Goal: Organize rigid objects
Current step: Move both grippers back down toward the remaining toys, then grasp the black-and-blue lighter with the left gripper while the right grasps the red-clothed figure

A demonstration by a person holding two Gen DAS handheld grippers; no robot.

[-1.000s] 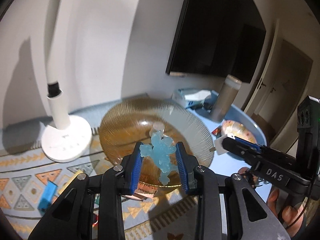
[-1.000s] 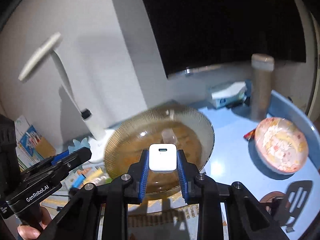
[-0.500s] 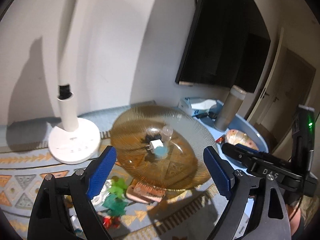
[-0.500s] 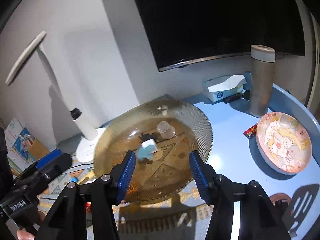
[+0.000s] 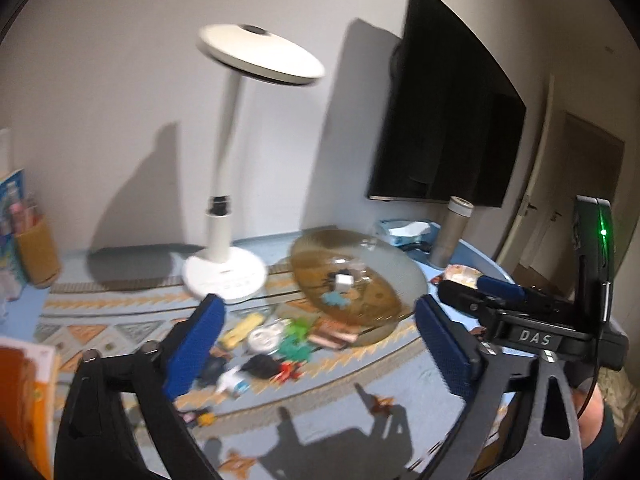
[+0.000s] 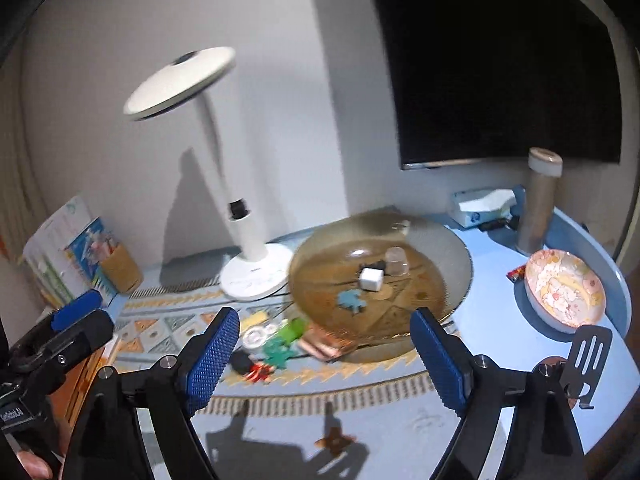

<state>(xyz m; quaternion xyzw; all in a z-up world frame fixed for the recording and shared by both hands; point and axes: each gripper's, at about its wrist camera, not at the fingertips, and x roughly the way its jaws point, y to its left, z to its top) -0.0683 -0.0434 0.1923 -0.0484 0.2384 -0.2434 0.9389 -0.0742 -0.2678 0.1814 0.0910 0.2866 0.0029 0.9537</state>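
Charger (image 6: pixel 371 279) and toy (image 6: pixel 351 301) lie in the bowl (image 6: pixel 452 240), right of the lamp (image 6: pixel 256 268).

Ribbed amber glass bowl (image 6: pixel 452 256) before me: white cube charger (image 6: pixel 371 279), pale blue star-shaped toy (image 6: pixel 352 301), small clear cup (image 6: pixel 397 258) inside.

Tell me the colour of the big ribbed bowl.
Amber-brown translucent glass bowl, best in the right wrist view.

One amber glass bowl (image 6: pixel 456 248) holds three items that can be made out: one white charger cube (image 6: pixel 371 279), one light-blue figure (image 6: pixel 352 301), one clear cup (image 6: pixel 397 258). One white desk lamp (image 6: pixel 256 272); one flowered plate (image 6: pixel 564 288); one tall tumbler (image 6: pixel 538 204); one tissue box (image 6: pixel 480 204); one black spatula (image 6: pixel 590 350); the small clutter on the mat is too blurred to count.
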